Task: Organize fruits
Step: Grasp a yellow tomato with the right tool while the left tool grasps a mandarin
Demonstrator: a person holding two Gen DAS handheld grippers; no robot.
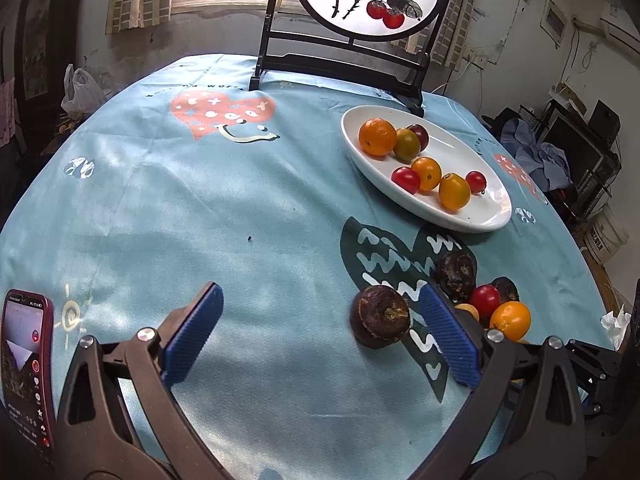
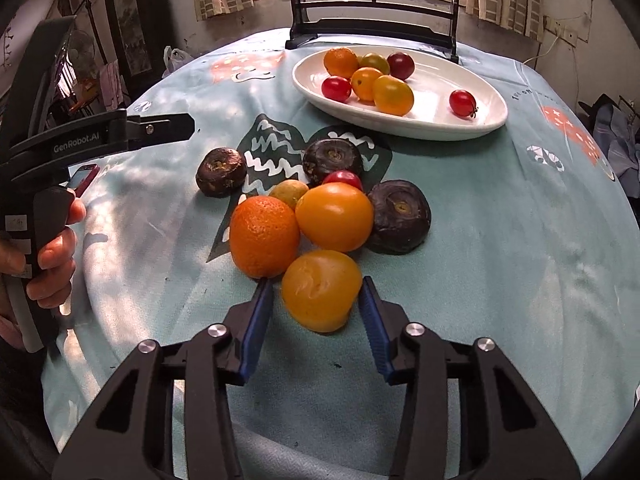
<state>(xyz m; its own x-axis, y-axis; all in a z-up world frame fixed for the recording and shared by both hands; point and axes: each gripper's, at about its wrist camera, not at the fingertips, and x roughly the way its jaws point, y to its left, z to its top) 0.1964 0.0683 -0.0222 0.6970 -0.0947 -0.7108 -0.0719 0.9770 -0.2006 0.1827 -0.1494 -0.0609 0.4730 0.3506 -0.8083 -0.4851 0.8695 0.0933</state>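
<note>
The right tongs (image 2: 316, 286) are open, with one blue pad on each side of a yellow tomato (image 2: 320, 290) that lies on the worktop (image 2: 500, 260); the pads are near the fruit, but I cannot tell if they touch it. Just behind this tomato there is a cluster of fruits: an orange mandarin (image 2: 264, 236) at the left, a bigger orange-yellow tomato (image 2: 335, 217) beside it, and a dark water chestnut (image 2: 399, 216) at the right, all close together. Behind them lie a small yellowish fruit (image 2: 288, 193), a red cherry tomato (image 2: 343, 178) and a second dark chestnut (image 2: 333, 160). A third chestnut (image 2: 221, 172) lies apart, to the left.

The left tongs (image 1: 320, 312) are wide open and hold nothing; this lone chestnut (image 1: 380, 316) lies just inside their right pad. A phone (image 1: 26, 368) with a red case lies at the near left edge.

Farther back stands a white oval dish (image 2: 400, 126) with seven small fruits inside, orange, yellow, red and dark red. Behind the dish stands a black frame (image 2: 372, 16) with a round painted panel.
</note>
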